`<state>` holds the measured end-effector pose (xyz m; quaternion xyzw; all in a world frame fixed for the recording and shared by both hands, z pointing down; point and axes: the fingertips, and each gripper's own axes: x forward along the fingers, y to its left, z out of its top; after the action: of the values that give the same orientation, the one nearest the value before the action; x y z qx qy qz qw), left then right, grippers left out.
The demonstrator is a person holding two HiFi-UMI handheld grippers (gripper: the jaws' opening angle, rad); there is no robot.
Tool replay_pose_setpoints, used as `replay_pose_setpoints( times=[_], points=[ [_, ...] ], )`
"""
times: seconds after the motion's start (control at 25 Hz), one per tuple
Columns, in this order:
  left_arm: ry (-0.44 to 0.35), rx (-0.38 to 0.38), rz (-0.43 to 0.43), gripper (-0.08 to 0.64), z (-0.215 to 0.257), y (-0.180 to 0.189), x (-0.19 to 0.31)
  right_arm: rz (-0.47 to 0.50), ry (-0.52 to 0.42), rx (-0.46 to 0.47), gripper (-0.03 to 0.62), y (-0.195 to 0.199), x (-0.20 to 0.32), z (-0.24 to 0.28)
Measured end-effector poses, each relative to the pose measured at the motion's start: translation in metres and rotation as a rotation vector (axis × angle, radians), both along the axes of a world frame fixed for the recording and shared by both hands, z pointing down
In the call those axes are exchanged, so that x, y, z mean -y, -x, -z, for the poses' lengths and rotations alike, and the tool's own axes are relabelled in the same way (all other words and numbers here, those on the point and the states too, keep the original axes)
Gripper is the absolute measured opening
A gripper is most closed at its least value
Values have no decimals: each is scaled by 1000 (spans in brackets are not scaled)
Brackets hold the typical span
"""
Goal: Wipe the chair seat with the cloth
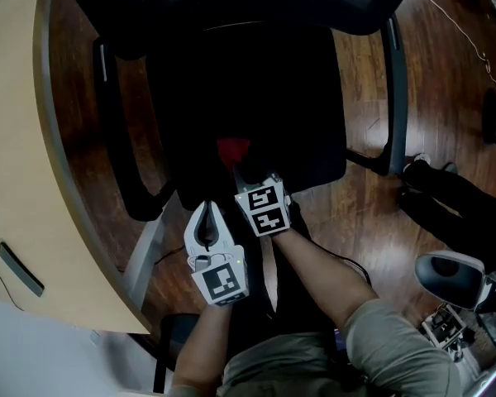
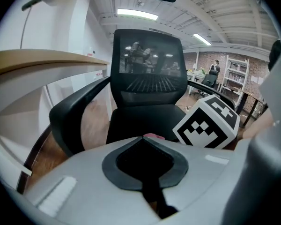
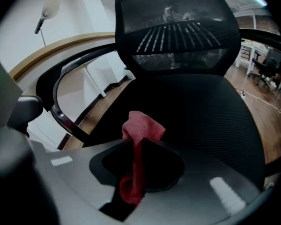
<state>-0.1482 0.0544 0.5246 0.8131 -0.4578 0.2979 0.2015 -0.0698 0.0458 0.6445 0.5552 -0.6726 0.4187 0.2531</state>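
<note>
Two claws are working at the front of the black mesh chair seat [image 1: 256,98], and only one is carrying anything. The right claw [image 3: 136,142] is clamping a small red cloth [image 3: 143,125] between its pads. A crumpled tuft is sticking out past the tips, and the rest is bunching back inside the jaws. In the head view the red cloth [image 1: 233,149] is hanging over the seat's 6 o'clock edge, the side nearest the person. Whether it is pressing on the mesh I cannot tell. The right claw [image 1: 241,172] is pointing down at it towards 12 o'clock. The left claw [image 2: 144,138] is sitting with its pads together on nothing. In the head view the left claw [image 1: 205,213] is hovering at about 7 o'clock from the right one, off the seat's front edge.

Wiping seems barely started, since most of the seat lies untouched towards 12 o'clock. The main risk is the thin pinch. Dragging across grippy mesh could be pulling the cloth out of the jaws. With so little cloth protruding, the hard tips may be scraping the mesh instead. The chair may also be swivelling under the push, as the left claw is bracing neither the seat nor the black armrest [image 2: 68,116].
</note>
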Motion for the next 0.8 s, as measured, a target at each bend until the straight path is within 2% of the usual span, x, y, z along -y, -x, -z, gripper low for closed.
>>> replay_pose_setpoints(
  times=[0.44, 0.64, 0.8],
  points=[
    [10, -30, -185, 6, 5, -111, -20, -375, 27, -141, 61, -175, -53, 8],
    [7, -27, -252, 6, 4, -154, -31, -491, 59, -194, 61, -229, -86, 6],
    [13, -19, -265, 5, 0, -175, -39, -540, 97, -216, 61, -248, -106, -1]
  ],
)
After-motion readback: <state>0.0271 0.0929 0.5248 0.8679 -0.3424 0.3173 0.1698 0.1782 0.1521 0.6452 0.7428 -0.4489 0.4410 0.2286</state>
